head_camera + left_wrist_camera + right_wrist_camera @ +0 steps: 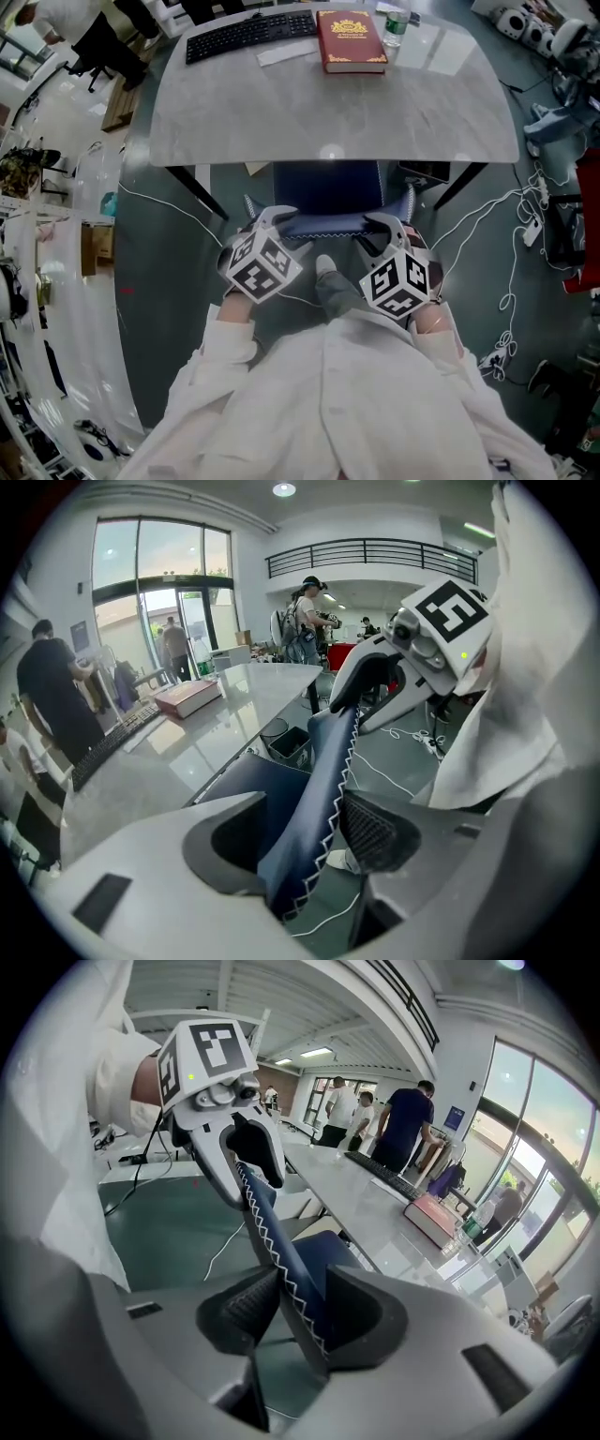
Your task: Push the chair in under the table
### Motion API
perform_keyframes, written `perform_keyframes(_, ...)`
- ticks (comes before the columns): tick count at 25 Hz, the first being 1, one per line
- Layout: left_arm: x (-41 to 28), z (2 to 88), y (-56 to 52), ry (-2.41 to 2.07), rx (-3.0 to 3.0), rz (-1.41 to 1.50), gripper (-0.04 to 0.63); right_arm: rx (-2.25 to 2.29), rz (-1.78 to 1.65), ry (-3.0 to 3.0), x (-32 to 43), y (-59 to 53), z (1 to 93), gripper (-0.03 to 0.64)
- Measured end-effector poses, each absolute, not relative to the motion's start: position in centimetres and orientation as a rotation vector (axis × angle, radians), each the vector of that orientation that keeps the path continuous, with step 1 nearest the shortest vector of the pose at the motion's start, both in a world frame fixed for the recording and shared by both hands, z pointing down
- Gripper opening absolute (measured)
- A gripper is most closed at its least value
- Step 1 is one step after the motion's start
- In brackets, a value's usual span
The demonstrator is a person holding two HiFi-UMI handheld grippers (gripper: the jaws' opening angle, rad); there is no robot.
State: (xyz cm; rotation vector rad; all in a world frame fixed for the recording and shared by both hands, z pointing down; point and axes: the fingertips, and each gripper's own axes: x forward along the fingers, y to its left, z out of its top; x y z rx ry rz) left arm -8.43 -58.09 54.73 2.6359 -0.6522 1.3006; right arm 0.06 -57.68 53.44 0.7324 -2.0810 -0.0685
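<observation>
The blue chair (328,187) stands tucked under the grey table (328,112), and only its seat and the top edge of its back (326,226) show. My left gripper (277,217) straddles the left end of the chair back (323,771); in the left gripper view its jaws (309,827) stand open, with a gap between the ribbed pad (375,832) and the stitched edge. My right gripper (380,225) is shut on the right end of the back (272,1232); both pads of the right gripper (302,1312) press on it.
A keyboard (248,35), a red book (350,40) and a bottle (396,26) lie on the table. Dark table legs (202,192) flank the chair. White cables (520,234) trail over the floor at the right. Several people (403,1124) stand beyond the table.
</observation>
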Motion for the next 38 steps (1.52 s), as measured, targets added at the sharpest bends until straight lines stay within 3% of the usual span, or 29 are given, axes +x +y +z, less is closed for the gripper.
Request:
perform_keyframes(27,-9.4,55.5,-56.1,-0.717,2.610,1.405,0.259,0.718,-0.050,-2.065,-0.9,-55.8,53.9,0.163)
perform_keyframes(38,-9.7,53.3,-54.4,-0.864,2.636,1.300,0.259,0.779,-0.066,-2.146,-2.2,-53.4,51.3,0.164)
